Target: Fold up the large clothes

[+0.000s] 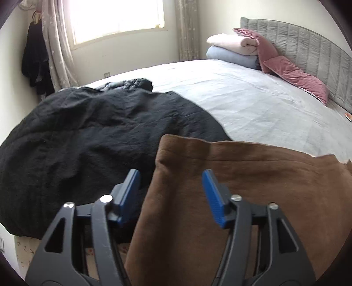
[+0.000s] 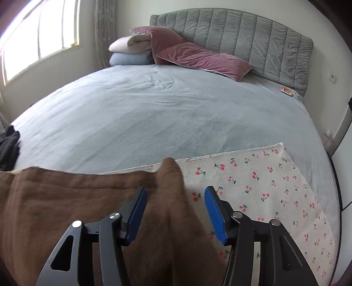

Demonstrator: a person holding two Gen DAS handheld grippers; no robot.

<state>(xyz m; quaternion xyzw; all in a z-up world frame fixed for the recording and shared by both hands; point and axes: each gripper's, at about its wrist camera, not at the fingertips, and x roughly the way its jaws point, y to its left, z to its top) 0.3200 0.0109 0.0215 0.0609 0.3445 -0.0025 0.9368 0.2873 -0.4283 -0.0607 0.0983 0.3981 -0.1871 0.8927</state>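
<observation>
A brown garment [image 1: 242, 187] lies at the near edge of the bed; it also shows in the right wrist view [image 2: 66, 202]. My left gripper [image 1: 171, 176] is open, its blue pads astride the garment's left corner, which sits between the jaws. My right gripper [image 2: 176, 193] is open, with the garment's raised right corner [image 2: 173, 176] between its pads. A black garment [image 1: 88, 136] lies spread on the bed to the left of the brown one, partly under it.
The bed has a grey sheet [image 2: 165, 110] and a cherry-print cloth [image 2: 275, 182] at the near right. Folded blankets [image 2: 129, 50] and pink pillows [image 2: 198, 57] lie by the grey headboard [image 2: 253, 37]. A window [image 1: 114, 19] and dark hanging clothes [image 1: 35, 61] are on the left.
</observation>
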